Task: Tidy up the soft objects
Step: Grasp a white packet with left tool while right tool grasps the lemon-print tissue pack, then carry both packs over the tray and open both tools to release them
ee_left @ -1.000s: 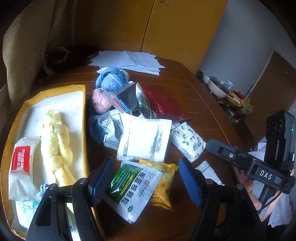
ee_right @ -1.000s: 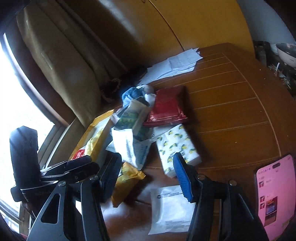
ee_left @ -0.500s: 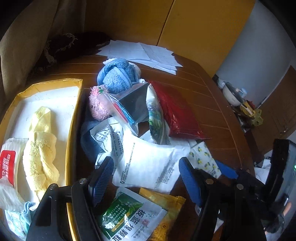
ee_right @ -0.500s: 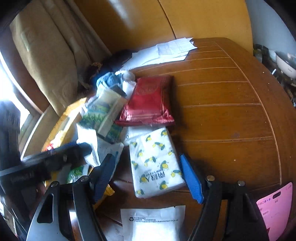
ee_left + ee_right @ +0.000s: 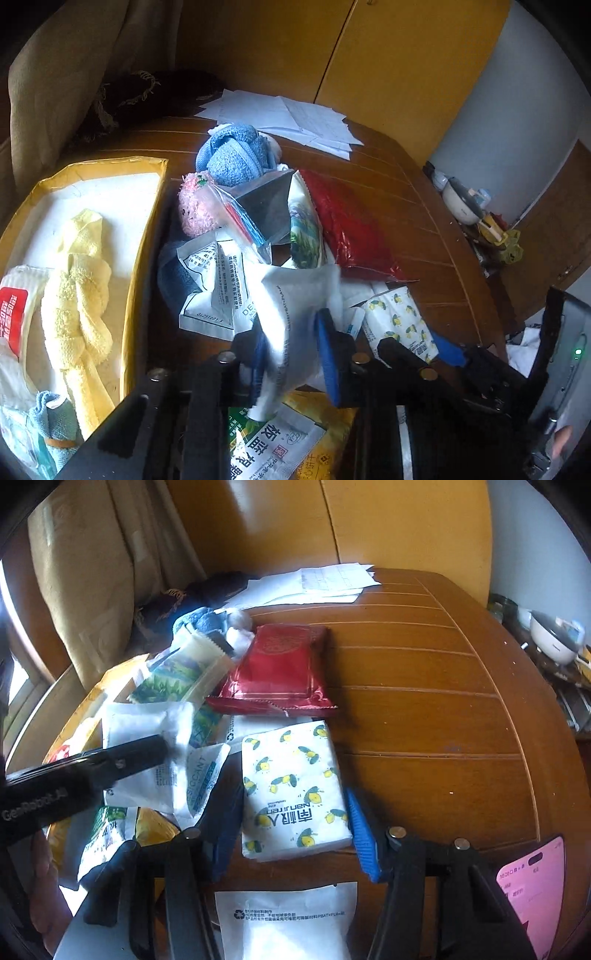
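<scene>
The sorting looks only partly done: the yellow tray at the left of the counter already holds a yellow towel, a wipes pack with a red label and a small blue cloth, while a heap of soft things lies beside it on the wood. The left tongs are closing and have pinched a white pouch, which bunches up between the blue pads above the pile, so it seems to be the next piece bound for the tray. The right tongs are closing too, their pads standing on either side of a lemon-print tissue pack that lies flat on the counter; the pads look just clear of its edges, not yet pressing. Left to sort: a blue towel ball, a pink fluffy toy, a red pack, a green-print bag, a clear zip bag, printed sachets, a green packet over a yellow one, and another white pouch under the right tongs. The two tongs work close together, so they may crowd each other. Loose papers lie at the far edge and a pink-screened phone sits near the right tongs, well apart from the tray.
</scene>
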Motion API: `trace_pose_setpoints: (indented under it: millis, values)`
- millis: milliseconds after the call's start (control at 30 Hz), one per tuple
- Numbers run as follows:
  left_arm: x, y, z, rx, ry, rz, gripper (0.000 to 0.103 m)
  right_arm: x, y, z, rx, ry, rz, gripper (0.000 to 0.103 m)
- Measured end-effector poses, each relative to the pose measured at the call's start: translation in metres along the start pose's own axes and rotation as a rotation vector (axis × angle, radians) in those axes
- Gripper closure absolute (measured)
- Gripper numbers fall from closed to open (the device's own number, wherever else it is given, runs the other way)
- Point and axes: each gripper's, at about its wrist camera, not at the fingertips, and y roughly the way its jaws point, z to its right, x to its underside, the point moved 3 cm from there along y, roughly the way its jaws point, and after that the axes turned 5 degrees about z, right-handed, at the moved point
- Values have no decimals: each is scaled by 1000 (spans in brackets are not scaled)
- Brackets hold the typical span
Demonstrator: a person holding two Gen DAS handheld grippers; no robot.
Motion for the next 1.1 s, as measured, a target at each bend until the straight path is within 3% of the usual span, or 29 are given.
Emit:
trace_pose_setpoints:
  millis: [33,400,567,800,1100]
  values:
    - [-1,-3,-2,31,-24,2,93,-1,0,1,3,0,1,51]
    - [-8,-34,5,183,-93,53,94,-3,-22,13,-25,82,69,55]
    - [-10,-51,-1,261,-153,80,94,-3,-45,22,-126,169,144,55]
    - [-10,-95,-44,235,-247,165,94,-12,-72,-7,-271,153,223,54]
    - [-13,-126,-119,128,-364,258,94,-30,-69,-78,-412,42,187,54]
